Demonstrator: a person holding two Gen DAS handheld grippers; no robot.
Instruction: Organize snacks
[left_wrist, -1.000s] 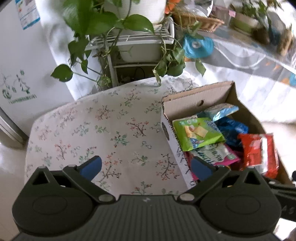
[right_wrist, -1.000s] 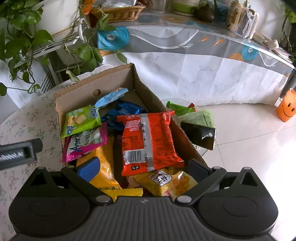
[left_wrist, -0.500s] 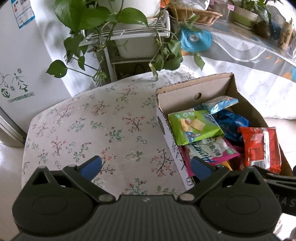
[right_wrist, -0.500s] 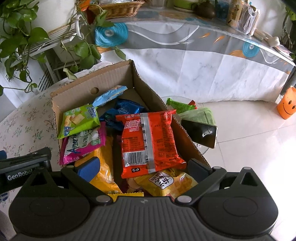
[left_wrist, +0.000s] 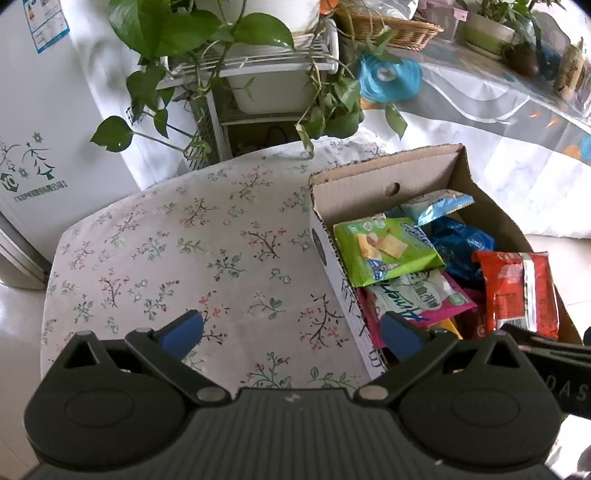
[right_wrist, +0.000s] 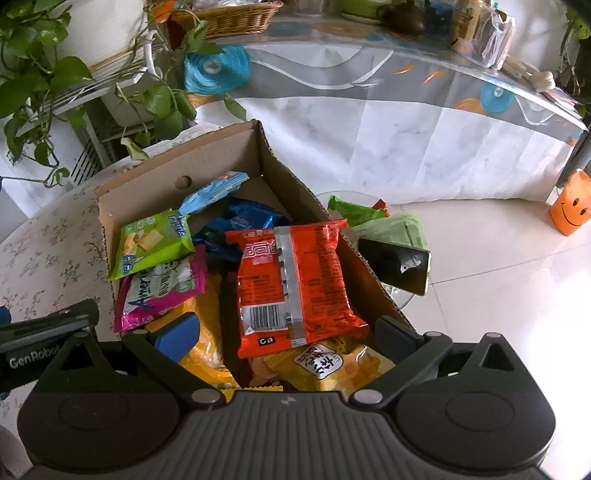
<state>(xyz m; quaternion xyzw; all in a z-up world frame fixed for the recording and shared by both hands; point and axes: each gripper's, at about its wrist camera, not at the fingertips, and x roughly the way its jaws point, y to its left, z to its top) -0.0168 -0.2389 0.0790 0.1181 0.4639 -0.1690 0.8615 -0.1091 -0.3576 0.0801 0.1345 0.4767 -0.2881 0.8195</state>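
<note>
An open cardboard box full of snack packs sits at the right side of a flower-print table. On top lie a red pack, a green pack, a pink-and-white pack, blue packs and yellow packs. My right gripper hangs open just over the box's near end, above the red pack. My left gripper is open above the tablecloth, its right finger by the box's left wall. Neither holds anything.
A plant stand with trailing green leaves stands behind the table. Right of the box, a small glass table carries green packs and a black phone. A long table with a marble-print cloth runs behind; an orange smiley pot sits on the floor.
Both grippers have shifted slightly, so the box sits a little further right in the left view and nearer in the right view. Both stay open and empty.
</note>
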